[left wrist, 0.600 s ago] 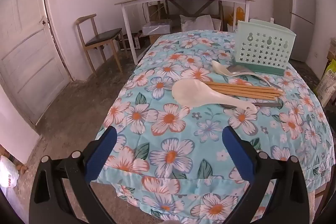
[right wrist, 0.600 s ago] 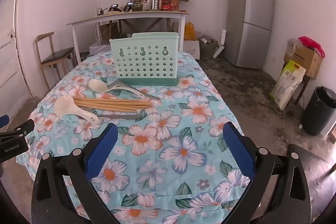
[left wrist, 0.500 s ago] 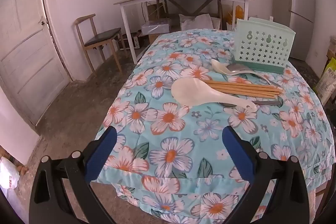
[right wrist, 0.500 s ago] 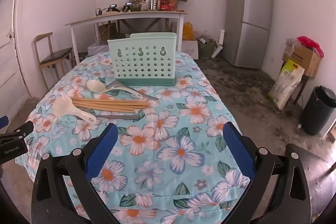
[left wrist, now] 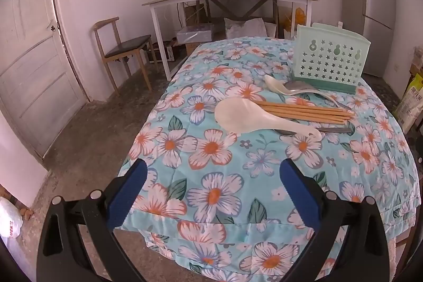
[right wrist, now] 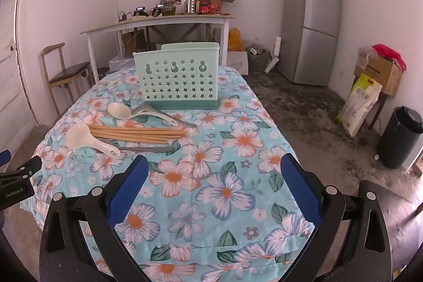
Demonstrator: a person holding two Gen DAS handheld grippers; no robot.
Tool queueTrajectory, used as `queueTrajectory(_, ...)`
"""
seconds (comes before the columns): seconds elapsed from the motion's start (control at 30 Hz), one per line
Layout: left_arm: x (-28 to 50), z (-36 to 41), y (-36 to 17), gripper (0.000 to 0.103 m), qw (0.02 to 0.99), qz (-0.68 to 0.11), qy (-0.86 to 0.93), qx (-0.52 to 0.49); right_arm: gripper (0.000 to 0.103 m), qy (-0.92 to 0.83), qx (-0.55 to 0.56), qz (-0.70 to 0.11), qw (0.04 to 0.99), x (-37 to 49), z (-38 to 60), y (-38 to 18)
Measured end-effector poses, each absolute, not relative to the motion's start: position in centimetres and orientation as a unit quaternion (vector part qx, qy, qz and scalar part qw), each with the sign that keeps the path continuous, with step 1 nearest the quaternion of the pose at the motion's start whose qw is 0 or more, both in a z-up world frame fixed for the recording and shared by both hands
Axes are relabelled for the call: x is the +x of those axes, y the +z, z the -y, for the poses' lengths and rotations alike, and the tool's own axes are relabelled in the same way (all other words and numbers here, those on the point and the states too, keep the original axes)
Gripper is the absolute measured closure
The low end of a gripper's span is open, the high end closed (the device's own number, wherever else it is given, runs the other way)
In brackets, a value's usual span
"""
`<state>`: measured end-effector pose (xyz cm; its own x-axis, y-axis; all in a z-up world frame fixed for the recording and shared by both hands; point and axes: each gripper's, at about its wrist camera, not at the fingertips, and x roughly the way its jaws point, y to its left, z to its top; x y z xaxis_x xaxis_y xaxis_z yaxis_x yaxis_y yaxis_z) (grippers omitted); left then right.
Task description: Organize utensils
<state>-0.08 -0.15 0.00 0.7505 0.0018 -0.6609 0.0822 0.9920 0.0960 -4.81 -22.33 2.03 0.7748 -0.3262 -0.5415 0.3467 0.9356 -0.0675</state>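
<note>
Both my grippers hover at the near edge of the table, spread wide and holding nothing

My left gripper (left wrist: 212,183) has its blue pads (left wrist: 127,194) far apart, and my right gripper (right wrist: 215,181) is just as released over the floral tablecloth (right wrist: 224,192). Ahead of my left gripper and slightly to its right lies the white rice paddle (left wrist: 253,118), touching the bundle of wooden chopsticks (left wrist: 304,111) beyond it; a metal spoon (left wrist: 327,130) pokes out from under the paddle's handle. Farther ahead a white soup spoon (left wrist: 277,85) and a metal ladle (left wrist: 298,86) lie just before the upright mint-green utensil holder (left wrist: 330,62). From my right gripper all of these sit ahead and to the left, well apart from my fingers
</note>
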Motion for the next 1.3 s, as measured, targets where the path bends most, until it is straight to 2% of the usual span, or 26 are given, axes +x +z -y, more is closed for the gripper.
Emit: queueTrajectory(1.3, 0.03, -0.47, 0.41, 0.005, 0.936, -0.349, -0.02, 0.054, 0.008, -0.18, 0.017, -0.281, 0.942, -4.28, 21.81, 2.31)
